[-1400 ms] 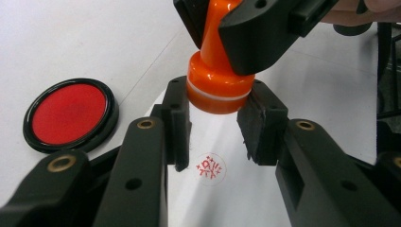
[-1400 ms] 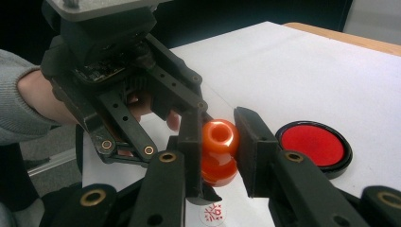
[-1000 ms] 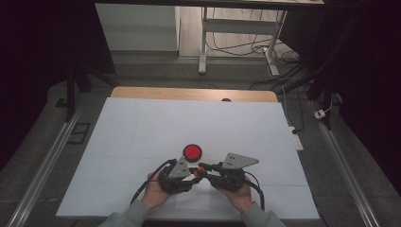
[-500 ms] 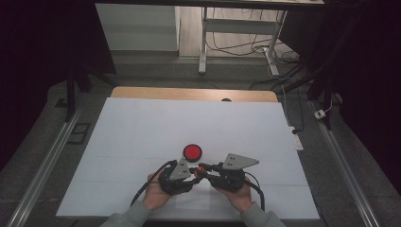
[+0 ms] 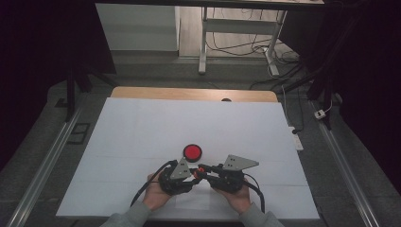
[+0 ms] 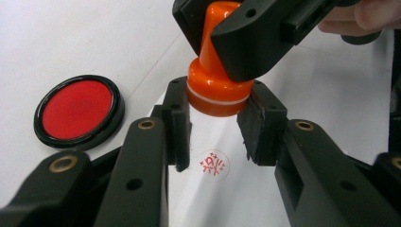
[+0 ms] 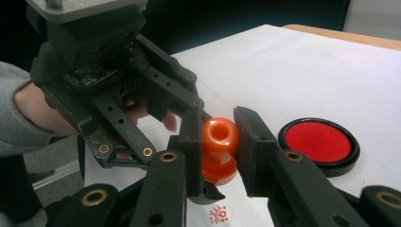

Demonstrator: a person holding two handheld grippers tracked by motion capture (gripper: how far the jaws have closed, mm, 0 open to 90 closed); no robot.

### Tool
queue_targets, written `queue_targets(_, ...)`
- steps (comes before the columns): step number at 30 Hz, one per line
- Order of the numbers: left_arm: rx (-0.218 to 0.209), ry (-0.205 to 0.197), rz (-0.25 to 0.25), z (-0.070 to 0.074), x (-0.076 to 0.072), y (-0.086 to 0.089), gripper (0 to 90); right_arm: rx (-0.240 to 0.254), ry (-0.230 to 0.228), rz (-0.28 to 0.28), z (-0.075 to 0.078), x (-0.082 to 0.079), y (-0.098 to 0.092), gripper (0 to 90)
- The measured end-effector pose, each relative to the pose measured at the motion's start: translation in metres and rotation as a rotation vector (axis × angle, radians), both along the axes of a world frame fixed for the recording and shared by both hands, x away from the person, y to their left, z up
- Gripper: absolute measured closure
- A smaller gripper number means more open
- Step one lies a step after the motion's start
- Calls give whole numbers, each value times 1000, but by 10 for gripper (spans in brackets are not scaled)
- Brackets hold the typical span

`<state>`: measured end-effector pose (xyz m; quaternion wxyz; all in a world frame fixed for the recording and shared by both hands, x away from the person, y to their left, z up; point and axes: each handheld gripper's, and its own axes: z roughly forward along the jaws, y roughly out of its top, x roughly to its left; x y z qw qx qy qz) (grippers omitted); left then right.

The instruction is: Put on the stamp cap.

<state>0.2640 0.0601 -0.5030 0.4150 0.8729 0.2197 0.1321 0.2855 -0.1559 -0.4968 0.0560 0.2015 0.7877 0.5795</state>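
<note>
- Your right claw (image 7: 216, 151) clamped the orange stamp (image 7: 219, 149) by its handle.
- Your left claw (image 6: 215, 125) pinched the stamp's wide base from both sides.
- The stamp hung just above a red print (image 6: 213, 163) on the white sheet (image 5: 142, 137).
- The ink pad (image 5: 192, 152) lay near, on the counter (image 5: 189, 93).

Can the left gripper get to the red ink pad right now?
Probably not yet: the left gripper is shut on the orange stamp. The way to the red ink pad looks free otherwise.
</note>
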Motion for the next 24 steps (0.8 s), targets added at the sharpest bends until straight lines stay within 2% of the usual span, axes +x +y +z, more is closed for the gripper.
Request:
queue_targets(6, 4, 4, 0, 0, 1, 0, 653, 10, 2, -5, -3, 0, 0, 726)
queue_targets(13, 3, -8, 1, -1, 1, 0, 651, -4, 2, 1, -1, 2, 0, 724)
queue_targets(16, -23, 4, 0, -1, 2, 1, 650, 3, 1, -1, 1, 2, -1, 723)
queue_targets(24, -38, 19, 3, -2, 3, 0, 614, 1, -7, 1, 1, 1, 1, 722)
